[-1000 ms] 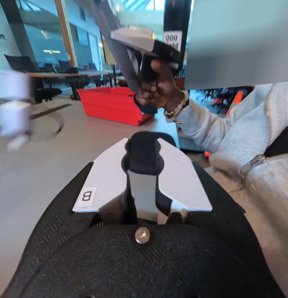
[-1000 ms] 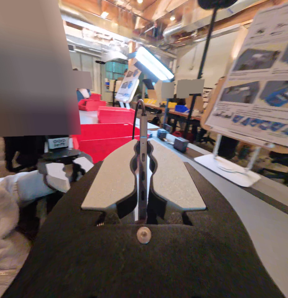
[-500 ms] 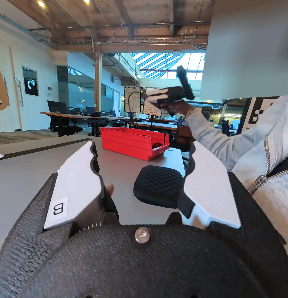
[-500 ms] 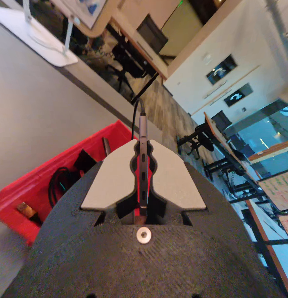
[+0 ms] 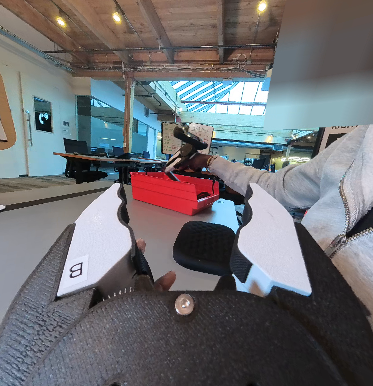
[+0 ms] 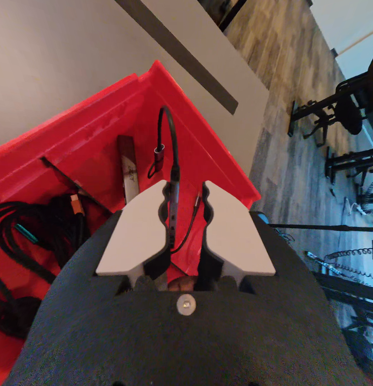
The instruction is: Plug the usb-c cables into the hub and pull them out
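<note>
In the right wrist view my right gripper point(image 6: 184, 183) is open and points down into a red bin point(image 6: 212, 150). The slim grey usb-c hub point(image 6: 173, 208) rests against the left finger's pad, and the right finger stands clear of it. The hub's black cable point(image 6: 173, 129) loops up to a plug point(image 6: 159, 154). A thin cable with a plug point(image 6: 196, 203) lies below the jaws. In the left wrist view my left gripper point(image 5: 184, 188) is open and empty over the grey table point(image 5: 35, 229). The right gripper point(image 5: 181, 158) shows far off above the bin point(image 5: 171, 193).
The bin holds a coil of black cables point(image 6: 45, 225), a flat grey stick point(image 6: 129, 167) and dividers. A black textured pad point(image 5: 202, 246) lies on the table between my left fingers. The person's grey sleeve point(image 5: 285, 183) spans the right. The table edge and floor with chairs lie beyond the bin.
My right gripper tipped down over the red bin and opened its jaws off the hub. My left gripper opened wide a second ago and has stayed open over the table.
</note>
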The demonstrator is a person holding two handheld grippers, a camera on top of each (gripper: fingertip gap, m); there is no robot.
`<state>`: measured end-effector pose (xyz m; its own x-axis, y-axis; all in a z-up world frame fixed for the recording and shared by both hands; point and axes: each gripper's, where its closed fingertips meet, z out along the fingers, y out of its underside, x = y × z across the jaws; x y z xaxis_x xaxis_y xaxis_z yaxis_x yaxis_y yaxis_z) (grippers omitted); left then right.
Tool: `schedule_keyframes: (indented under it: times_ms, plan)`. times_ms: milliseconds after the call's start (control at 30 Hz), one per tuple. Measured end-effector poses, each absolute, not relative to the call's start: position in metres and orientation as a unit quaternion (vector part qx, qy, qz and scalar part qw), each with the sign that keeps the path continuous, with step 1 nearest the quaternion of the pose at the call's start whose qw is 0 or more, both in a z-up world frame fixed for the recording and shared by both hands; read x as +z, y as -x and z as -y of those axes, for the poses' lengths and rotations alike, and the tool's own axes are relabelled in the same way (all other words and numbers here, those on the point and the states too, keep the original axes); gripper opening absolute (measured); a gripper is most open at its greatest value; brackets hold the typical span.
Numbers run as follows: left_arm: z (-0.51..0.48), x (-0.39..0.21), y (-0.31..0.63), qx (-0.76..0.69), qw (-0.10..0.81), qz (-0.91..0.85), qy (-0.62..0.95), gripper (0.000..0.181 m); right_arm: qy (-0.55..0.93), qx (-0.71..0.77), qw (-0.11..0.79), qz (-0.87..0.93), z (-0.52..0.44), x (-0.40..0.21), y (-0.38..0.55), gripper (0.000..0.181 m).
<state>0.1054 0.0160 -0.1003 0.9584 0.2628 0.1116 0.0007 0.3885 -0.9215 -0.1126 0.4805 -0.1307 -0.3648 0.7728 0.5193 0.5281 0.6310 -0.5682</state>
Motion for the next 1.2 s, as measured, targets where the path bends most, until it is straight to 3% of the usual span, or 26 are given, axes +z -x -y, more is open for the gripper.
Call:
schedule_keyframes:
  times_ms: [133,267,467,633,667,767,833,1200]
  plan:
    - [-0.016,-0.1,-0.105,0.079,0.825,0.121,0.547,0.107,0.43,0.22,0.414,0.772,-0.47,-0.11,0.115,0.059]
    - [-0.016,-0.1,-0.105,0.078,0.825,0.122,0.547,0.106,0.468,0.332,0.418,0.704,-0.432,-0.07,0.083,0.069]
    - [-0.015,-0.1,-0.104,0.077,0.826,0.125,0.544,0.103,0.479,0.338,0.318,0.745,-0.352,-0.11,-0.014,0.051]
    - [-0.015,-0.1,-0.106,0.079,0.826,0.118,0.545,0.101,0.527,0.22,0.279,0.772,-0.334,-0.175,-0.019,0.054]
    - [-0.015,-0.1,-0.106,0.08,0.826,0.118,0.545,0.101,0.535,0.205,0.277,0.772,-0.332,-0.184,-0.016,0.047]
    - [-0.015,-0.099,-0.106,0.079,0.827,0.118,0.544,0.1,0.511,0.147,0.384,0.755,-0.337,-0.187,0.004,0.019]
    - [-0.015,-0.099,-0.106,0.076,0.828,0.117,0.543,0.098,0.491,0.121,0.42,0.753,-0.328,-0.186,0.013,0.02]
    - [-0.014,-0.094,-0.117,0.084,0.836,0.087,0.535,0.096,0.464,0.194,0.432,0.749,-0.218,-0.185,0.04,0.024]
